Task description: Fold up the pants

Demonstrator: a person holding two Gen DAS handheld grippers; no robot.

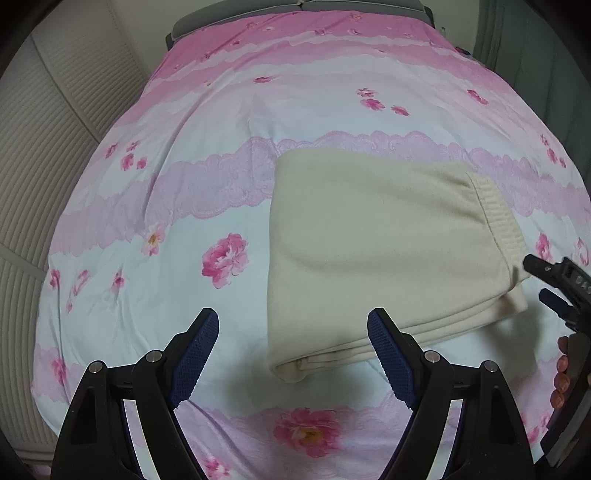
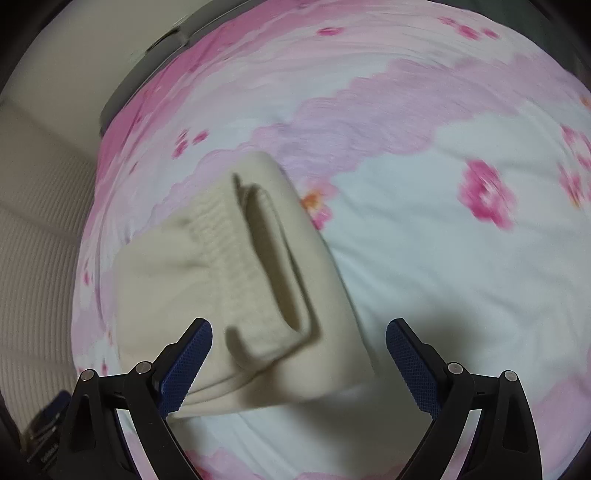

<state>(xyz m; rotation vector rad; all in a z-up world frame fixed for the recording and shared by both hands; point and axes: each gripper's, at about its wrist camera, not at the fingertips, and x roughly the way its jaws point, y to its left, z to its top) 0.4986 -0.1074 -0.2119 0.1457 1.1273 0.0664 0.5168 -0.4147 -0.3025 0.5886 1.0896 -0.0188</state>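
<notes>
The cream pants (image 1: 376, 240) lie folded into a thick rectangle on the pink floral bedspread (image 1: 184, 206), ribbed waistband (image 1: 498, 221) at the right end. My left gripper (image 1: 293, 321) is open above the fold's near left corner, pads clear of the cloth. My right gripper (image 1: 546, 284) enters from the right edge, just off the waistband corner, with a person's fingers (image 1: 559, 373) on its handle. In the right wrist view the right gripper (image 2: 300, 328) stands wide open over the pants (image 2: 258, 277), the waistband end (image 2: 229, 240) lying below its jaws, not pinched.
The bedspread (image 2: 443, 277) covers the whole bed. A ribbed beige panel (image 1: 44, 155) runs along the left side and a grey headboard (image 1: 303, 7) closes the far end. A green curtain (image 1: 535, 55) hangs at the far right.
</notes>
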